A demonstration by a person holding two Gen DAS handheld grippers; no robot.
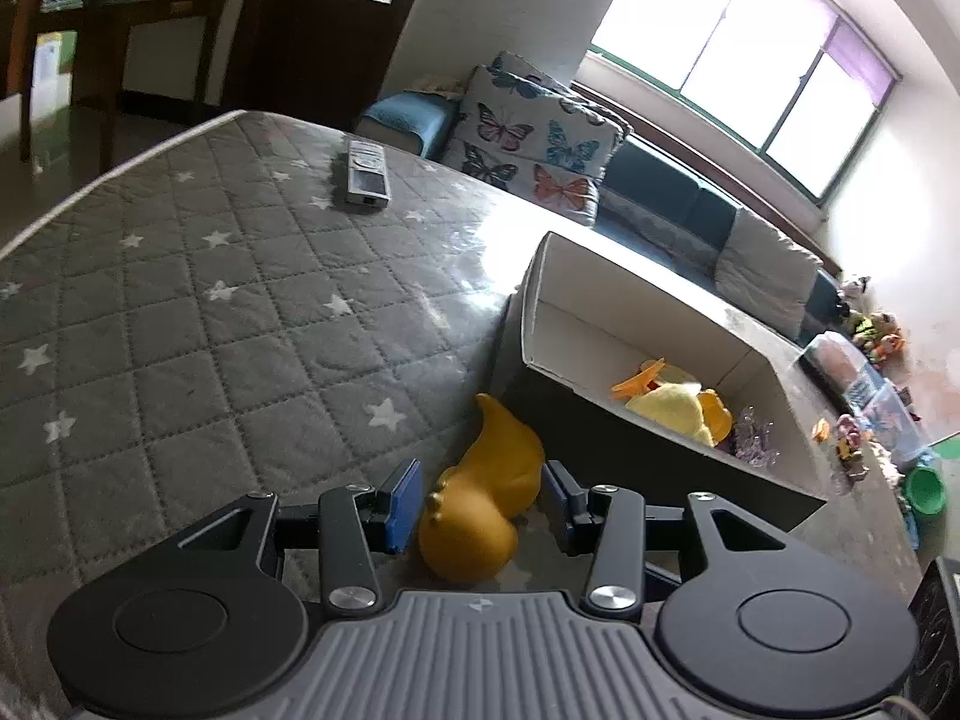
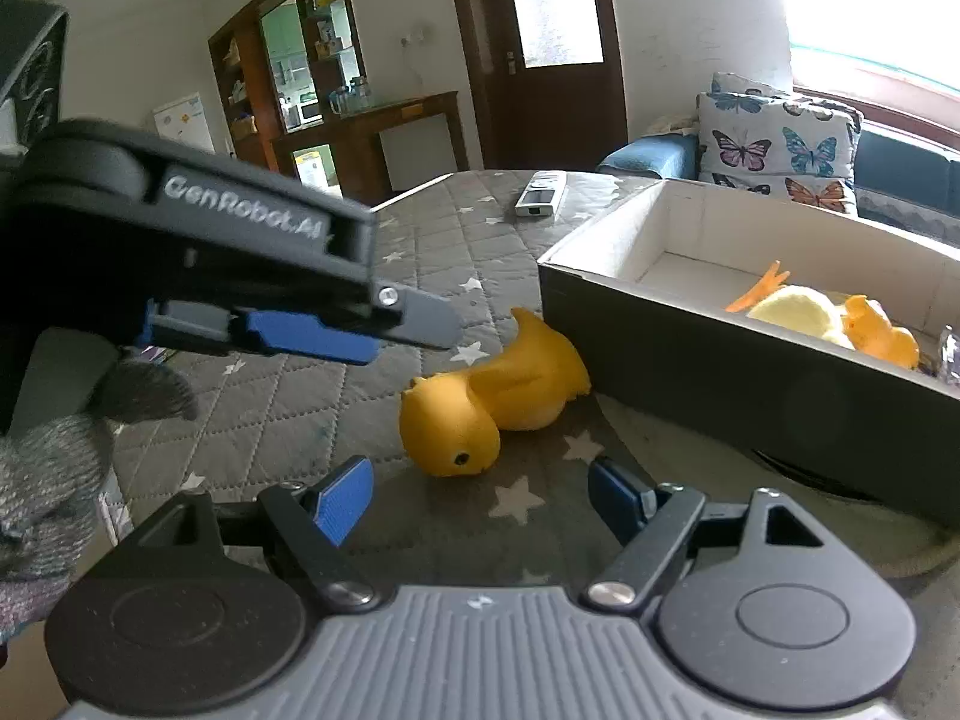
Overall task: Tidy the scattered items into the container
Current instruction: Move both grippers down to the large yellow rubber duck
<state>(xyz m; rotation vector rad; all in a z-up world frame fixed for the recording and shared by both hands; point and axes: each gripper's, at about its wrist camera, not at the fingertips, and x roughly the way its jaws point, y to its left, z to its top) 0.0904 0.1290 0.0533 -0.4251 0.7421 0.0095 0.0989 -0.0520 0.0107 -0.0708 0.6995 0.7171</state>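
A yellow rubber duck (image 1: pixel 480 492) lies on its side on the grey star-quilted table cover (image 1: pixel 210 300), right beside the black box with a white inside (image 1: pixel 600 312). My left gripper (image 1: pixel 480 501) is open, one blue pad on each side of the duck. The right wrist view shows one of its fingers (image 2: pixel 336 345) hovering above and to the left of the duck (image 2: pixel 480 402). My right gripper (image 2: pixel 480 504) is open too, just short of the duck, nothing between its pads. The box (image 2: pixel 690 228) holds a yellow plush, orange pieces and a small orange duck.
A silver remote (image 1: pixel 366 171) lies at the far side of the table. Behind the table is a sofa with a butterfly cushion (image 1: pixel 534 138). Toys and a green cup (image 1: pixel 927 486) lie on the floor at right. A grey-gloved hand (image 2: pixel 48 480) holds the left gripper.
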